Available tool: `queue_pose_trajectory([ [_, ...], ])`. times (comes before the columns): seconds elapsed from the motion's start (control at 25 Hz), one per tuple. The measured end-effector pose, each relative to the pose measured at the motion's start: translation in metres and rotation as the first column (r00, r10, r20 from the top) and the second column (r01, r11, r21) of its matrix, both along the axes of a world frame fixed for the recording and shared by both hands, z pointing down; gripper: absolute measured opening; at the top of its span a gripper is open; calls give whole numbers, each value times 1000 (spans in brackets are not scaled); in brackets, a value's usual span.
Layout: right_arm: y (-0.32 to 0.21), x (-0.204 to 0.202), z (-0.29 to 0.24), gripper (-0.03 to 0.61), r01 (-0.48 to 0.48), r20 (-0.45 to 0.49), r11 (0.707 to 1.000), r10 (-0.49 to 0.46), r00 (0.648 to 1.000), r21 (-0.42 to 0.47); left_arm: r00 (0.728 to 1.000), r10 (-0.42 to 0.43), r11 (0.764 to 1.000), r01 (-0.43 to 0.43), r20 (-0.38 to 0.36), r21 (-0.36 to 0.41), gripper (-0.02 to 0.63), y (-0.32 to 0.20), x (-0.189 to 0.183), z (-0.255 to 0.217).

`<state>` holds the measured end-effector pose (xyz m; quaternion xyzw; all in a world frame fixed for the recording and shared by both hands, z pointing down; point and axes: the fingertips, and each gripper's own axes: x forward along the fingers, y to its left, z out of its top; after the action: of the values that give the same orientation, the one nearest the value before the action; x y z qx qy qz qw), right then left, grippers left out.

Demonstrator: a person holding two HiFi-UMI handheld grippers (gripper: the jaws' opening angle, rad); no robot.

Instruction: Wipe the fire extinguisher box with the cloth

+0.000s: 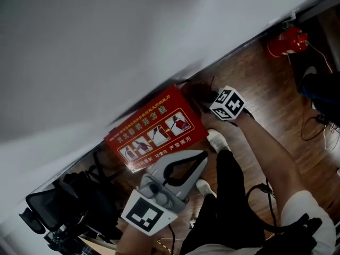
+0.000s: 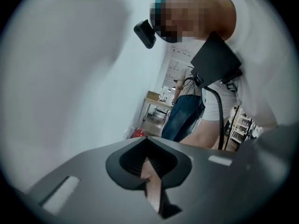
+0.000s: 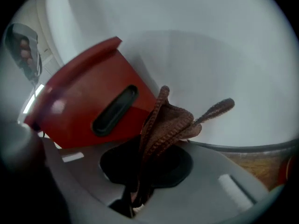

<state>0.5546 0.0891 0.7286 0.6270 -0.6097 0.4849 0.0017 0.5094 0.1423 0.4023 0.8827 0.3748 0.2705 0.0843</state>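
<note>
The red fire extinguisher box (image 1: 159, 132) stands against the white wall, its top bearing an instruction label with pictures. In the right gripper view the box (image 3: 79, 101) shows a side with a black handle recess (image 3: 114, 108). My right gripper (image 1: 210, 101) is at the box's right end, shut on a brown cloth (image 3: 166, 122) that sticks out past its tips, close to the box. In that view the right gripper (image 3: 161, 143) points at the wall beside the box. My left gripper (image 1: 203, 155) hovers just in front of the box, shut and holding nothing. Its own view shows the left gripper (image 2: 146, 141) aimed up at the person.
A red fire extinguisher (image 1: 287, 42) lies on the wooden floor (image 1: 265, 89) at the far right. Black equipment (image 1: 53, 206) stands at the lower left. The person's leg and white shoe (image 1: 218, 140) are beside the box. Cables (image 1: 313, 126) trail at the right.
</note>
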Motion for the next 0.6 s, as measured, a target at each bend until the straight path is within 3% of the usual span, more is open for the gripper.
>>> queue_pose_trajectory([
  [0.16, -5, -2, 58, 54, 18, 11, 999, -18, 1000, -40, 1000, 12, 1000, -12, -23, 12, 0, -6, 6, 12],
  [0.4, 1, -6, 153, 54, 26, 48, 985, -18, 999, -172, 999, 9, 1000, -9, -31, 0, 0, -10, 9, 38],
  [0.6, 17, -11, 168, 54, 48, 20, 977, -45, 999, -210, 1000, -16, 1000, 16, -26, -3, 0, -12, 5, 51],
])
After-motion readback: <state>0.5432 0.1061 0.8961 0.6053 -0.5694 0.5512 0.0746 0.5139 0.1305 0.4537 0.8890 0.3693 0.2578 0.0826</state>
